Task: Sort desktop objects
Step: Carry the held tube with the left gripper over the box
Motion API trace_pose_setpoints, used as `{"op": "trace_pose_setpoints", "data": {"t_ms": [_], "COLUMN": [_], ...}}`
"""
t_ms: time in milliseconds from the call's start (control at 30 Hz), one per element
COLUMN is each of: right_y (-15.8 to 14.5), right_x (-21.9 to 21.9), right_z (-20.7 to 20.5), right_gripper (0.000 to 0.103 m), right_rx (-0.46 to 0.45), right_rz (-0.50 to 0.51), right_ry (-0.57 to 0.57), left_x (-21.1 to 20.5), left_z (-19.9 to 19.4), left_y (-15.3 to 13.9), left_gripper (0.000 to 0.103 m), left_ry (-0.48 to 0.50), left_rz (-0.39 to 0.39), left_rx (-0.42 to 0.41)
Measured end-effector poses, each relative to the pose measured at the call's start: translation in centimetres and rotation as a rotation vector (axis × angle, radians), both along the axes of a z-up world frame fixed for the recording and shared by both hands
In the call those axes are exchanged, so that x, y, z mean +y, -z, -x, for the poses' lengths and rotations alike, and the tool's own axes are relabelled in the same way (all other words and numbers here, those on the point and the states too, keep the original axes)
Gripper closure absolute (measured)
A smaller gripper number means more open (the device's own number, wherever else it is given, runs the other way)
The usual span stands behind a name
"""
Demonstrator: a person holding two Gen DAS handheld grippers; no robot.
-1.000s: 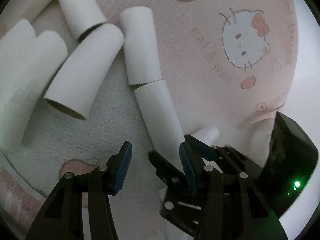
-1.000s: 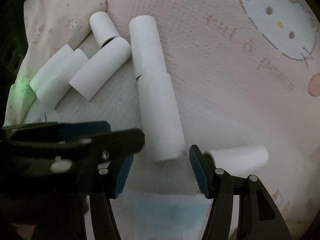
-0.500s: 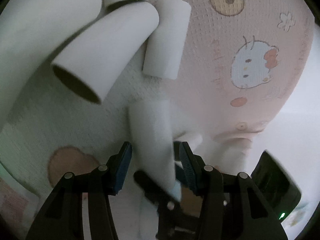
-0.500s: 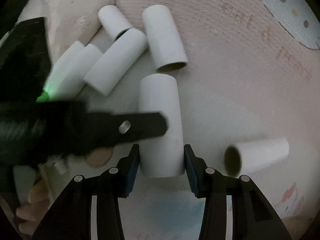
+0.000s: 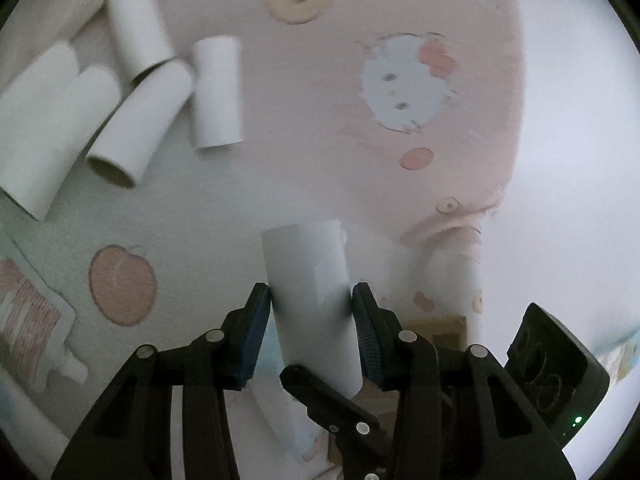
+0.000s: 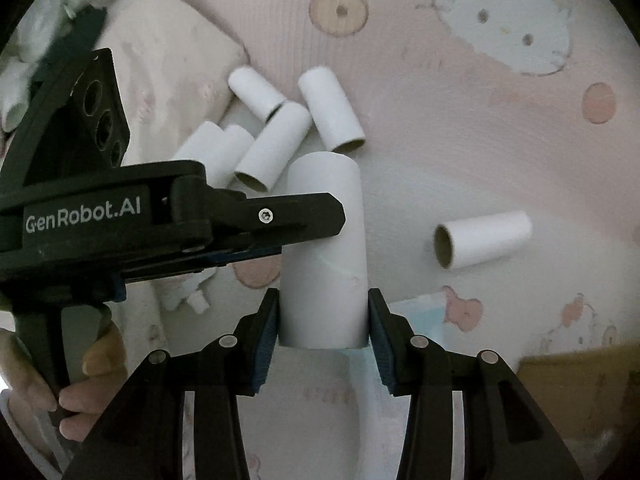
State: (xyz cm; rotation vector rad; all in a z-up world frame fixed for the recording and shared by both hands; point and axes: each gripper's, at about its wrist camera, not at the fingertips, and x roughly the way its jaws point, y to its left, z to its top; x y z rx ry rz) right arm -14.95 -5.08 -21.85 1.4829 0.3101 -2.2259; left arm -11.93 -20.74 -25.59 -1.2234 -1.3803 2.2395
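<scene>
A white cardboard tube (image 5: 308, 280) (image 6: 324, 248) is held off the pink blanket by both grippers. My right gripper (image 6: 322, 312) is shut on the tube's near end, pads pressed on both sides. My left gripper (image 5: 310, 300) has the same tube between its closing jaws, with both pads touching it. In the right wrist view the left gripper (image 6: 296, 236) reaches in from the left across the tube's middle. One right finger (image 5: 320, 392) shows below the tube in the left wrist view. A pile of several white tubes (image 5: 140, 120) (image 6: 280, 136) lies beyond.
One more tube (image 6: 484, 240) lies alone on its side to the right. The pink cartoon-cat blanket (image 6: 440, 140) covers the surface. A spouted pouch (image 5: 36, 328) lies at left, a folded pink cloth (image 6: 172, 60) behind the pile, a cardboard box (image 6: 572, 384) at lower right. A hand (image 6: 80, 400) holds the left gripper.
The right gripper shut on the tube lying apart from the pile and raised it off the blanket. The left gripper came in around the same tube and narrowed onto it.
</scene>
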Motion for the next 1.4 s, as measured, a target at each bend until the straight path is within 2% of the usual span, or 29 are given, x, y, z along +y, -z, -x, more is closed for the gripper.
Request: {"op": "trace_pose_setpoints", "data": {"t_ms": [167,500,733,967,1133,1267,1400], "right_y": [-3.5,-8.7,-11.7,-13.0,-13.2,-12.5,-9.8], "right_x": [1.8,5.7,11.2,18.3,22.7,25.0,27.8], "right_z": [-0.9,-4.2,-5.6,-7.5,-8.4,-8.6,-6.9], "right_gripper": [0.063,0.063,0.062,0.062,0.062,0.062,0.062], "right_rx": [0.039,0.141,0.192,0.211,0.201,0.173,0.074], "right_rz": [0.064,0.125,0.141,0.098,0.104,0.103,0.155], "right_ry": [0.051,0.11,0.193,0.294,0.36,0.386,0.417], "left_x": [2.5,7.7,14.6,22.2,26.6,28.9,31.5], "left_z": [-0.8,-1.7,0.4,2.0,3.1,4.1,6.8], "left_y": [-4.7,-11.3,-14.7,-16.2,-16.3,-15.3,-13.1], "left_gripper": [0.057,0.057,0.057,0.057,0.057,0.057,0.057], "left_ry": [0.042,0.121,0.268,0.415,0.489,0.541,0.612], "left_rz": [0.09,0.212,0.274,0.307,0.324,0.351,0.361], "left_rx": [0.069,0.137,0.164,0.192,0.17,0.101,-0.019]}}
